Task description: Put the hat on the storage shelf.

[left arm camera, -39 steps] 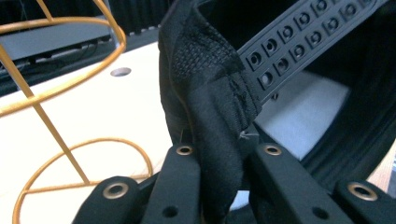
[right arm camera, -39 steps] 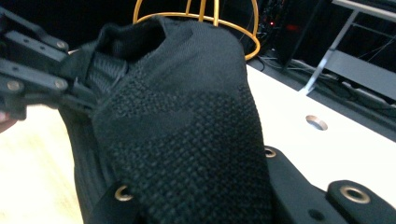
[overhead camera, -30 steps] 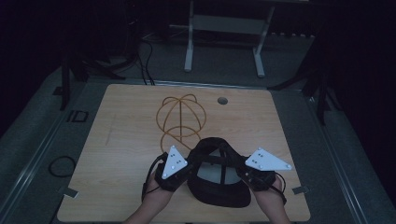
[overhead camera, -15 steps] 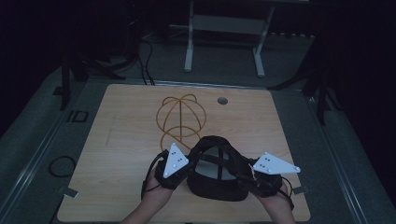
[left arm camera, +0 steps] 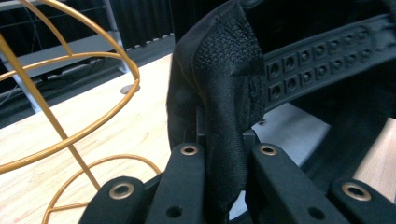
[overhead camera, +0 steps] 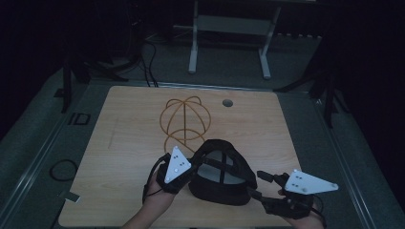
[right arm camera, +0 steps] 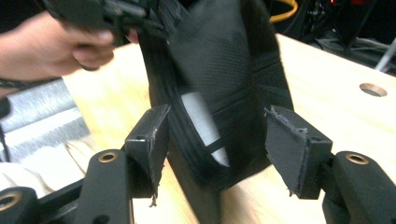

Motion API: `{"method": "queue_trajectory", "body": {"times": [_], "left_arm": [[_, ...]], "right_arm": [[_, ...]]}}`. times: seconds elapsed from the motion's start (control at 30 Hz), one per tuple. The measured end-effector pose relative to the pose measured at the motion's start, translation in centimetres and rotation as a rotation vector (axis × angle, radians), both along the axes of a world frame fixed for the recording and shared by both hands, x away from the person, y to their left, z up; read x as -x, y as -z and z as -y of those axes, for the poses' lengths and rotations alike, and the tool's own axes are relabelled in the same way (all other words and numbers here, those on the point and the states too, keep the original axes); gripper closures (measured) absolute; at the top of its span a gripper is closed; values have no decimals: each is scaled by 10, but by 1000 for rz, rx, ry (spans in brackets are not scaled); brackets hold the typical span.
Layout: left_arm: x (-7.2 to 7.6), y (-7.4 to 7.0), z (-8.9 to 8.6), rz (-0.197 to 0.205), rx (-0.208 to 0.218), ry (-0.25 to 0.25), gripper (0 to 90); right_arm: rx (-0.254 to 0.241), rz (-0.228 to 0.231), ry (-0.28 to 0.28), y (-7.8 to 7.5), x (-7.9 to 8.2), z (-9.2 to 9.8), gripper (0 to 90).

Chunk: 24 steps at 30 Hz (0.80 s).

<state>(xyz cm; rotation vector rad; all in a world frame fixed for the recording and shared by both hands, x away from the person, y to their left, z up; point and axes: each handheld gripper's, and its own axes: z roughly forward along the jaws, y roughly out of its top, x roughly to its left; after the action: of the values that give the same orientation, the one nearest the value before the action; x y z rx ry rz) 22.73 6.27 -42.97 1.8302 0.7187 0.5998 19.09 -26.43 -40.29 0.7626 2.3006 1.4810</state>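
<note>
Nearest the person, the right gripper lies at the near right corner of the wooden table, its grey three-cornered plate pointing right. In the right gripper view its jaws stand apart, having just been opening; the black cap lies between them, and the pads do not press on its fabric. In the high view the tips of this gripper sit just beside the cap's right edge.

The black cap rests upside down on the near middle of the table, between the two grippers, with its pale lining and crossing inner straps facing up.

The left gripper is held at the cap's left edge by a hand entering from the bottom. In the left gripper view its jaws are clamped together on a fold of the cap's rim; a perforated adjustment strap runs off to the right behind the pinched fabric.

Beyond the cap stands a golden wire stand, a sphere-like frame of hoops on a ring base, just behind the cap near the table's centre. Farther back, a round hole is set in the tabletop. Past the table's far edge, a pale metal frame stands on the dark floor.
</note>
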Motion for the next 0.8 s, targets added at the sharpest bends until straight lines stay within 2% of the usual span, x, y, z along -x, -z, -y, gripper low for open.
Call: {"method": "queue_trajectory", "body": {"times": [0.03,0.07,0.13,0.2,0.23,0.27,0.3,0.4,0.47,0.53,0.67,0.73,0.8], "left_arm": [[-1,0,-2,-1,3,-2,882],[-1,0,-4,-3,11,3,882],[-2,-1,-8,6,16,18,882],[-3,-3,-12,21,8,22,882],[-4,-3,-16,28,8,46,882],[-4,-4,-18,43,-4,48,881],[-3,-5,-23,62,-11,73,882],[-2,-7,-28,86,-24,85,881],[-1,-8,-34,121,-29,96,881],[-1,-9,-38,130,-19,129,880],[0,-10,-46,193,-28,168,880],[0,-10,-49,215,-22,198,880],[-1,-11,-51,219,-13,230,881]], "right_arm": [[0,0,0,0,0,0,379],[-27,9,30,-6,0,8,367],[-25,18,36,-9,-1,11,366],[-19,38,57,-13,-4,16,370],[-18,42,60,-14,-5,18,380],[0,59,67,-15,-9,19,391],[2,64,65,-16,-11,20,391],[5,75,70,-17,-14,21,412],[-12,76,63,-18,-20,22,422],[-13,77,63,-18,-21,21,425],[-11,72,40,-18,-26,16,432],[-8,74,24,-19,-27,11,438],[-8,73,5,-20,-27,7,445]]}}
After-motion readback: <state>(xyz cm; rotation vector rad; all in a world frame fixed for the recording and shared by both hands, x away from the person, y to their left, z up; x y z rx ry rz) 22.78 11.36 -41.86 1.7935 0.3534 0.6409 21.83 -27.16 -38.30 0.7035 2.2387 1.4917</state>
